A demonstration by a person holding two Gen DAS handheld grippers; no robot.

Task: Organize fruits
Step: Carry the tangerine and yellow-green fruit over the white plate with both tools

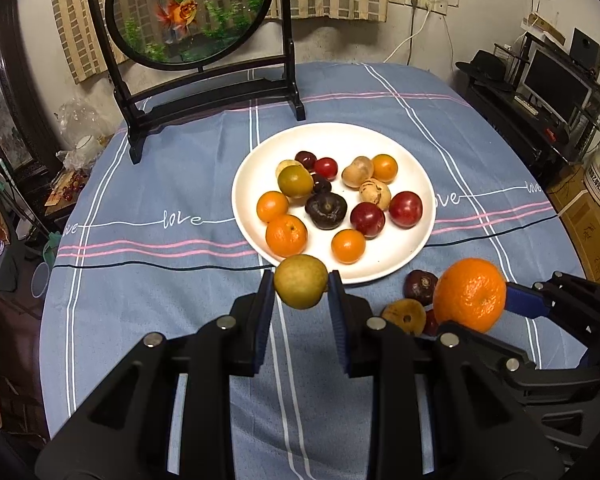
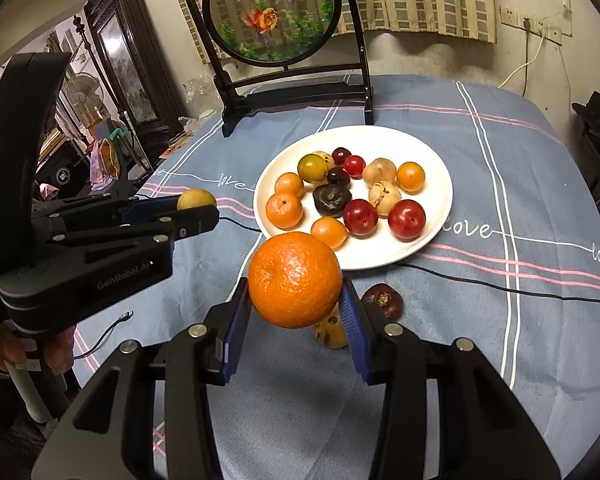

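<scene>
Fruits mostly sit on the white plate mid-counter: small oranges, red plums, tan and dark ones, packed fairly close. Left gripper is clamped on a yellow-green fruit, held above the counter just at the plate's near rim. Right gripper is clamped on a big orange, also lifted, short of the plate. Three strays remain on the blue cloth near the right gripper: a dark purple fruit, a tan one partly hidden under the orange, and a red one barely visible in the left view. Risks, as I judge it: both fruits are round and pinched only at their sides, so a tilt or loose squeeze could let one roll off. Dropping the big orange into the crowded plate could knock smaller fruit over the low rim. Both grippers heading for the same near edge could bump each other.
</scene>
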